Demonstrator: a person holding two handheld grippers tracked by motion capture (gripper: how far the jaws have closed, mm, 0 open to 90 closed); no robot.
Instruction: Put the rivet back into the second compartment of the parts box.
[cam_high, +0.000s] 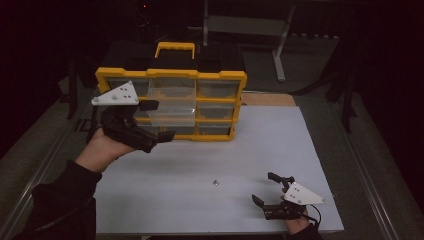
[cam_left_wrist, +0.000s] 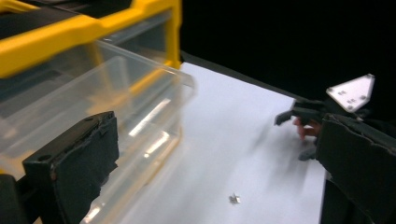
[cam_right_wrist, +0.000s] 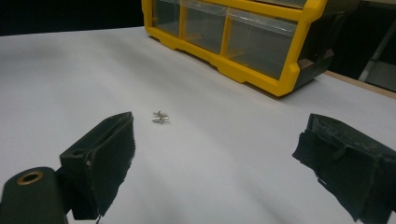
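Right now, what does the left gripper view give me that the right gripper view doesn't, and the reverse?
Left gripper view: the clear drawer pulled out of the yellow organizer, close to the left gripper's open jaws, and the right gripper farther off. Right gripper view: closed drawers along the organizer's front, and the right gripper's own open jaws. Both: the white table and the small metal part lying loose on it.

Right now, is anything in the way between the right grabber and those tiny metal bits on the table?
Nothing visible is. The right gripper is open, with only bare white table between it and the small metal parts.
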